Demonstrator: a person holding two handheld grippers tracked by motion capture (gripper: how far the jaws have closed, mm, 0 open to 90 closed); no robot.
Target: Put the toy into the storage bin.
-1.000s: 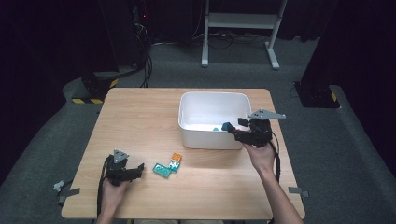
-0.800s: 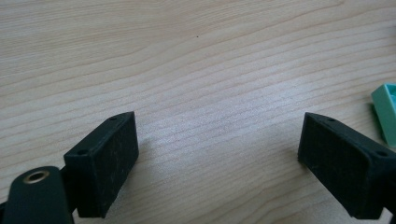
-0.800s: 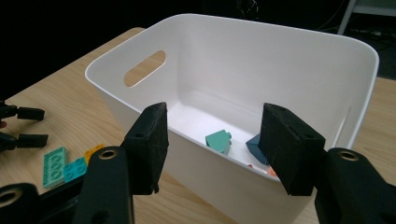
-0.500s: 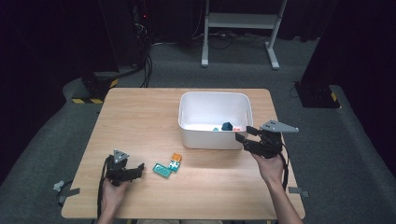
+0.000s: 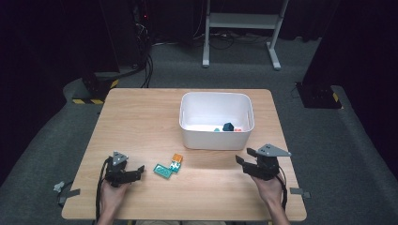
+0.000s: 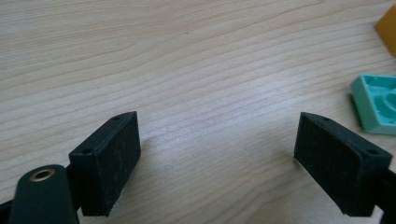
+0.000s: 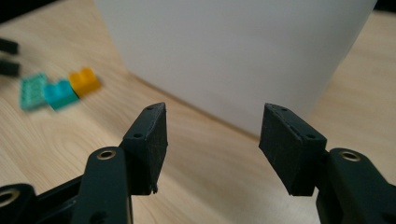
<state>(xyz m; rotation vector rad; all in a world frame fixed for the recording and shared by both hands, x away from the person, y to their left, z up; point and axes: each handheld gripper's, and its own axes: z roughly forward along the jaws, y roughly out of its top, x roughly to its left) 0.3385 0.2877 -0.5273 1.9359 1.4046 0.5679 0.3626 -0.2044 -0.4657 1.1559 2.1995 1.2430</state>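
Note:
A white bin (image 5: 216, 138) stands on the wooden table (image 5: 141, 122), with a dark blue piece (image 5: 228, 127) and two small bits inside. Left of the bin's front lie a teal brick (image 5: 163, 170), a cyan brick (image 5: 174, 166) and an orange brick (image 5: 177, 159), all touching. My left gripper (image 5: 137, 171) rests at the front left, pointing at the bricks. Its jaws are open and have just been closing a little, with bare wood between them (image 6: 217, 158). My right gripper (image 5: 244, 158) hovers low before the bin's front right corner, open and empty (image 7: 212, 144).
The bin's white wall (image 7: 233, 51) rises close ahead of the right jaws, and the bricks (image 7: 60, 94) lie off to its left. The teal brick (image 6: 376, 105) sits just right of the left jaws. Dark floor, cables and a stand surround the table.
My right gripper has dropped from beside the bin's front right rim and come back toward the person, down near the tabletop. The left gripper stays where it was.

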